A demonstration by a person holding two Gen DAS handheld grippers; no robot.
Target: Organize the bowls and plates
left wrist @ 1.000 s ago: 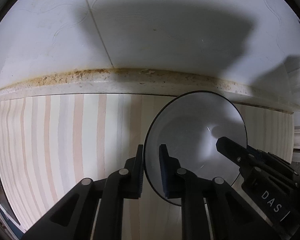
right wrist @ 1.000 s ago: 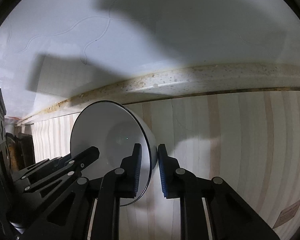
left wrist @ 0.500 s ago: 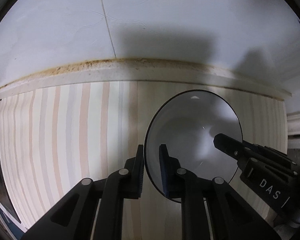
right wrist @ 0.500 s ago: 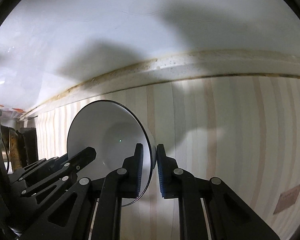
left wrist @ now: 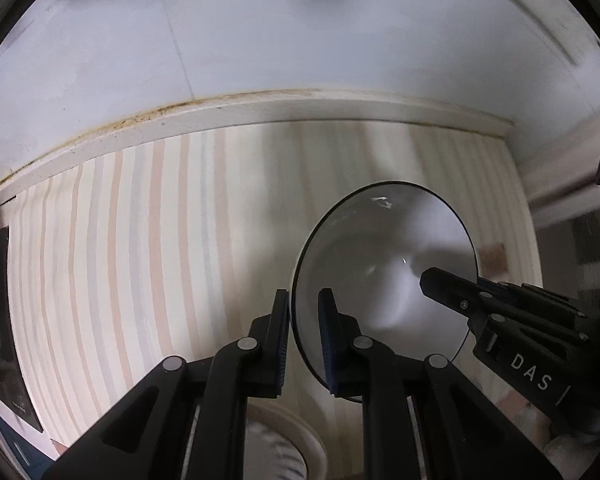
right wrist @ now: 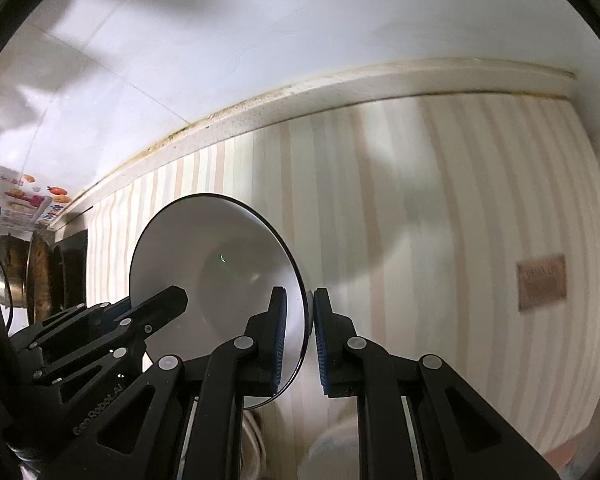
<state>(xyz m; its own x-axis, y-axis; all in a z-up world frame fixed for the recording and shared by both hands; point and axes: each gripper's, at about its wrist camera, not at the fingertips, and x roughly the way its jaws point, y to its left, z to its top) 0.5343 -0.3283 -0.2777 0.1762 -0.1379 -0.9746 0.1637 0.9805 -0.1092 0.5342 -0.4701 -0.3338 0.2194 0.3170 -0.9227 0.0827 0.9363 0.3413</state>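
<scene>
A white bowl point(left wrist: 384, 264) with a thin dark rim is held in the air between both grippers, above a striped mat. My left gripper point(left wrist: 305, 338) is shut on the bowl's left rim. My right gripper point(right wrist: 301, 338) is shut on its right rim; the bowl point(right wrist: 212, 264) shows tilted, its inside facing the camera. Each gripper also appears in the other's view, reaching in from the side. A cream-rimmed dish point(left wrist: 284, 432) lies below the left gripper, partly hidden by its fingers.
The striped mat point(left wrist: 120, 260) runs back to a stained ledge and white tiled wall point(left wrist: 260, 40). A dark pan and metal pot point(right wrist: 28, 280) stand at the left. A small brown label point(right wrist: 540, 280) lies on the mat at the right.
Both grippers have pulled back and tilted down with the bowl still held between them; more of the mat, the pot at the left and a dish below have come into view.
</scene>
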